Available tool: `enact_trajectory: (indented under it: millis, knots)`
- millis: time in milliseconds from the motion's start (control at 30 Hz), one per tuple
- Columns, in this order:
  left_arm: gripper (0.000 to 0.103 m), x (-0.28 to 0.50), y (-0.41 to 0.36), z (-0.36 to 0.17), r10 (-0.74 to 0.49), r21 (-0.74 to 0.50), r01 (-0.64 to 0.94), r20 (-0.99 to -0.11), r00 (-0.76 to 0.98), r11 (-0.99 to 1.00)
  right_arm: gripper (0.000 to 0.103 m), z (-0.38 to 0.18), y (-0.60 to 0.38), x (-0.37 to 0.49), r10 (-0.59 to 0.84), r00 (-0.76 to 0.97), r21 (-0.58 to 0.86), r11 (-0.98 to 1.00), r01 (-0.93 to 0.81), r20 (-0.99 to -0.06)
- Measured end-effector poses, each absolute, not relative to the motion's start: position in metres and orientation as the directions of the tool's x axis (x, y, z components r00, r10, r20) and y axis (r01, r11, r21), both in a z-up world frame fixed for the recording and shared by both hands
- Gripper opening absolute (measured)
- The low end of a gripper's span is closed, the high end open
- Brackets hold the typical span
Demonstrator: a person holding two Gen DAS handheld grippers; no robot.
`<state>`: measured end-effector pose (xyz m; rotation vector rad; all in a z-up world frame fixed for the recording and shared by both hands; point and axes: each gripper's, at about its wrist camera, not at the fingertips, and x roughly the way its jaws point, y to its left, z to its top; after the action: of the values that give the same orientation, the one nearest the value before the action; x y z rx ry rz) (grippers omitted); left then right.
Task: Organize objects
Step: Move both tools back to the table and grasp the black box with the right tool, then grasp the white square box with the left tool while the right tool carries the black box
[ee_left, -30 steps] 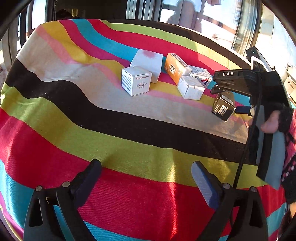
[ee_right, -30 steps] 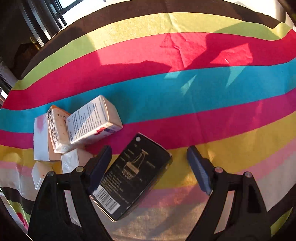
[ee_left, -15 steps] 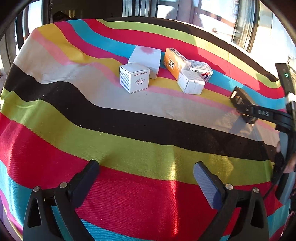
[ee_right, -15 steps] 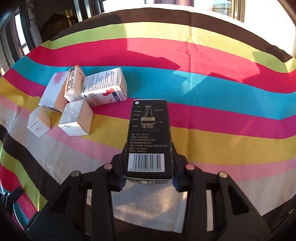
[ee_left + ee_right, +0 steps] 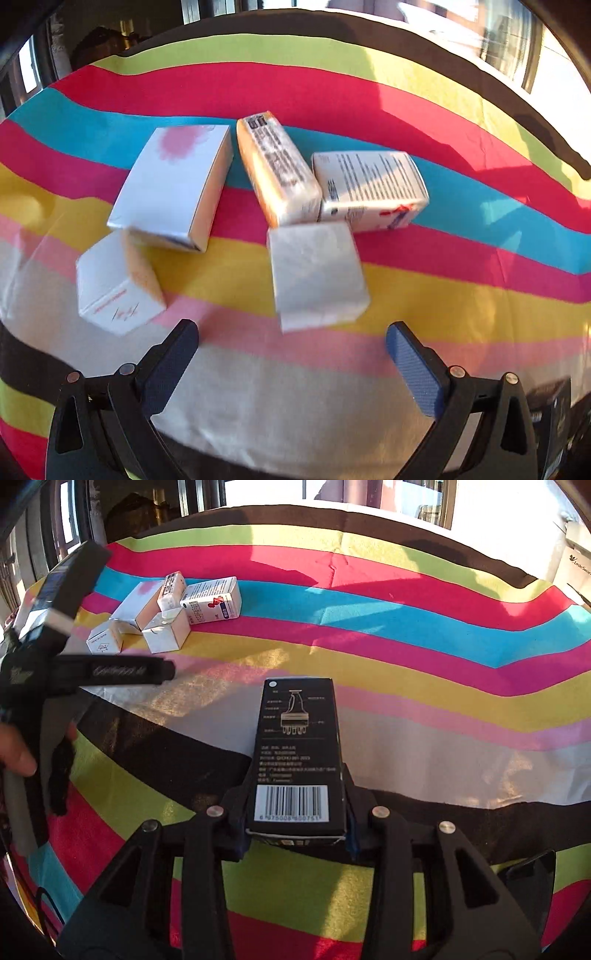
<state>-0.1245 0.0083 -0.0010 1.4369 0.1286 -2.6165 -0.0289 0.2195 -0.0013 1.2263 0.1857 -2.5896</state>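
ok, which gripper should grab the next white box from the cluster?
Left. The left gripper is open, empty and right in front of the plain white box. The right gripper is shut on the black box.

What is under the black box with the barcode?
The black box is clamped in the right gripper, lifted. Past it lies only the striped tablecloth; cloth straight beneath it is hidden.
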Motion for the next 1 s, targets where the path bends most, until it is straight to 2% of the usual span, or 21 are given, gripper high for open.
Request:
enact_trajectory:
  millis: [33, 133, 200, 333, 600, 900, 1000]
  knots:
    - [0.095, -0.129, 0.007, -0.001, -0.099, -0.009, 0.192, -0.834, -0.543, -0.981, 0.043, 0.000, 0.220, -0.028, -0.188, -0.605, 0.002, -0.956, 0.295, -0.774]
    - [0.041, -0.118, 0.009, 0.005, -0.091, -0.012, 0.166, -0.796, -0.598, -0.986, 0.043, -0.001, 0.220, -0.031, -0.184, -0.606, -0.003, -0.956, 0.295, -0.773]
    - [0.041, -0.100, 0.008, 0.007, -0.018, -0.075, 0.128, -0.793, -0.609, -0.989, 0.044, 0.000, 0.221, -0.030, -0.187, -0.606, 0.000, -0.955, 0.295, -0.773]
    - [0.041, -0.036, 0.003, 0.009, 0.000, -0.085, 0.101, -0.763, -0.647, -0.991, 0.044, 0.000, 0.222, -0.030, -0.192, -0.605, 0.006, -0.955, 0.295, -0.773]
    - [0.041, 0.068, -0.023, 0.010, -0.047, -0.069, 0.147, -0.743, -0.668, -0.987, 0.044, 0.000, 0.223, -0.030, -0.195, -0.605, 0.009, -0.955, 0.296, -0.772]
    - [0.041, 0.118, -0.036, 0.014, -0.045, -0.083, 0.156, -0.736, -0.676, -0.984, 0.043, 0.001, 0.217, -0.022, -0.169, -0.607, -0.034, -0.951, 0.308, -0.777]
    - [0.041, 0.134, -0.037, 0.013, -0.051, -0.075, 0.157, -0.737, -0.674, -0.985, 0.043, 0.003, 0.208, 0.002, -0.217, -0.586, -0.004, -0.936, 0.353, -0.781]
